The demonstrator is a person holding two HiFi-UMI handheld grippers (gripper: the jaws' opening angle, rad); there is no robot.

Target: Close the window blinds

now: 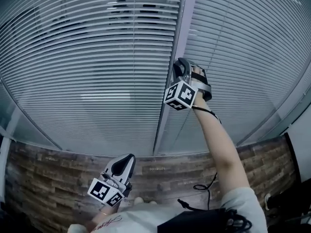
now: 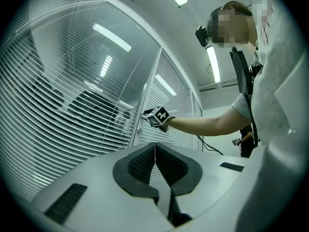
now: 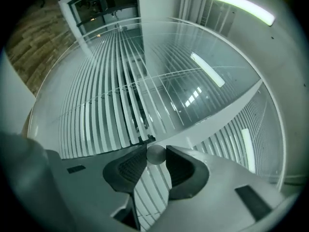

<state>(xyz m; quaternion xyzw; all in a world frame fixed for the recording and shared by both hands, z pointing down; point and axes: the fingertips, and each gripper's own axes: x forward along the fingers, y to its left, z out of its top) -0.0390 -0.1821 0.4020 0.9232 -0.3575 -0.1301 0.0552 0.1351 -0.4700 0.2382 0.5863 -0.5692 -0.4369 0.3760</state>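
A pale frame post (image 1: 162, 125) split two tall glass panes (image 3: 193, 47), and the glass mirrored strip lights. A long ceiling light (image 3: 241, 6) glowed overhead on a plain white ceiling (image 2: 193, 23). Below the panes lay a floor (image 1: 53, 178) of brown wood planks. A white wall (image 1: 302, 144) stood at the right edge.

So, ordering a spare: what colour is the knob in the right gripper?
The knob is plain silvery grey, clearest in the right gripper view.

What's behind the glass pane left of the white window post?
White horizontal blind slats, tilted open; dark shapes show through the gaps, but slats hide what they are.
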